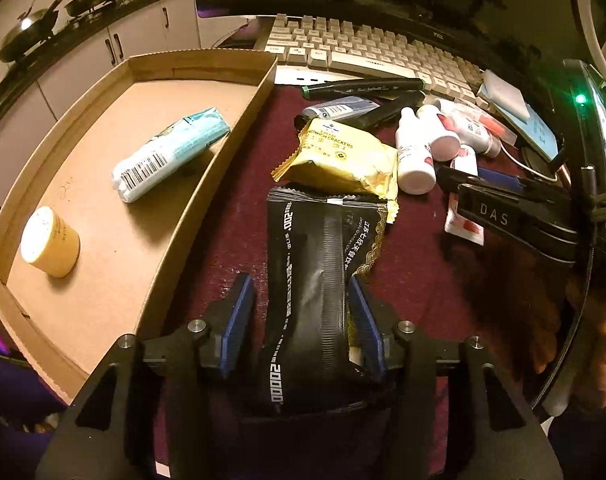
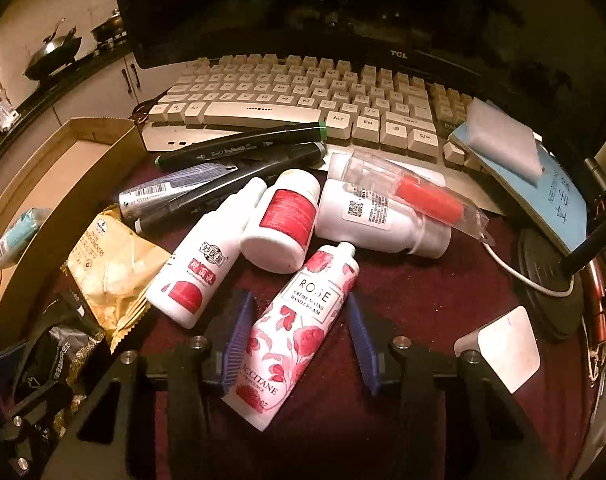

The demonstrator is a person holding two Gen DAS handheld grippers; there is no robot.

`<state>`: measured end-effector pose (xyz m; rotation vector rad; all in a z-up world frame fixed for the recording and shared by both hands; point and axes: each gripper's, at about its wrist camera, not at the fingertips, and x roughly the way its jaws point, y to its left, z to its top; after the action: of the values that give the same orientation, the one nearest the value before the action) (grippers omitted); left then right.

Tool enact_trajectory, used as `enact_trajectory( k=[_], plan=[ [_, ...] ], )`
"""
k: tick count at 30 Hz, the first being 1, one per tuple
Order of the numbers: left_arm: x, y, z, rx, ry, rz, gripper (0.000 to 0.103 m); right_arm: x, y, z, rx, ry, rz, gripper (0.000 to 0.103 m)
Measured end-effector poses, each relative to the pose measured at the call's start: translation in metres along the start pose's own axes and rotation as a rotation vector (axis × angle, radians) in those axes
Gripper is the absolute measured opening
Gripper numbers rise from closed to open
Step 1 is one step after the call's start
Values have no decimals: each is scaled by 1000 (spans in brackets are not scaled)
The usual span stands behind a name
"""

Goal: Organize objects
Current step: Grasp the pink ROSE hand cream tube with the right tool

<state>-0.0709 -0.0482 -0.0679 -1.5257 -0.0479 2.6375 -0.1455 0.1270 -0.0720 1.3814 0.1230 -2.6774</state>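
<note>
My left gripper [image 1: 301, 292] is open around a black foil packet [image 1: 307, 280] lying on the dark red mat, one blue pad at each side. A yellow cracker packet [image 1: 339, 158] lies just beyond it. The cardboard tray [image 1: 207, 168] to the left holds a pale blue packet [image 1: 171, 152] and a yellow jar [image 1: 51, 242]. My right gripper [image 2: 299, 312] is open around a rose hand cream tube [image 2: 299, 324], pads close beside it without a clear grip. White bottles [image 2: 207, 256] [image 2: 281, 220] [image 2: 377, 216] lie just past it.
Black markers [image 2: 243, 140] and a silver tube [image 2: 171, 190] lie in front of the keyboard [image 2: 303, 96]. A blue notepad [image 2: 543, 184], a white cable [image 2: 523, 272] and a black disc [image 2: 551, 276] sit at the right. A monitor stands behind.
</note>
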Motion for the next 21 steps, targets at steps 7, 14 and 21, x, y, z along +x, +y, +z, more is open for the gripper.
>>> enact_trajectory(
  k=[7, 14, 21],
  plan=[
    [6, -2, 1, 3, 8, -26, 52, -4, -1, -1, -1, 3, 12, 40],
    [9, -8, 3, 34, -3, -19, 60, -8, -4, -4, -6, 5, 44, 37],
    [6, -20, -5, 95, 16, -51, 55, -17, -3, -15, -30, 11, 80, 35]
  ],
)
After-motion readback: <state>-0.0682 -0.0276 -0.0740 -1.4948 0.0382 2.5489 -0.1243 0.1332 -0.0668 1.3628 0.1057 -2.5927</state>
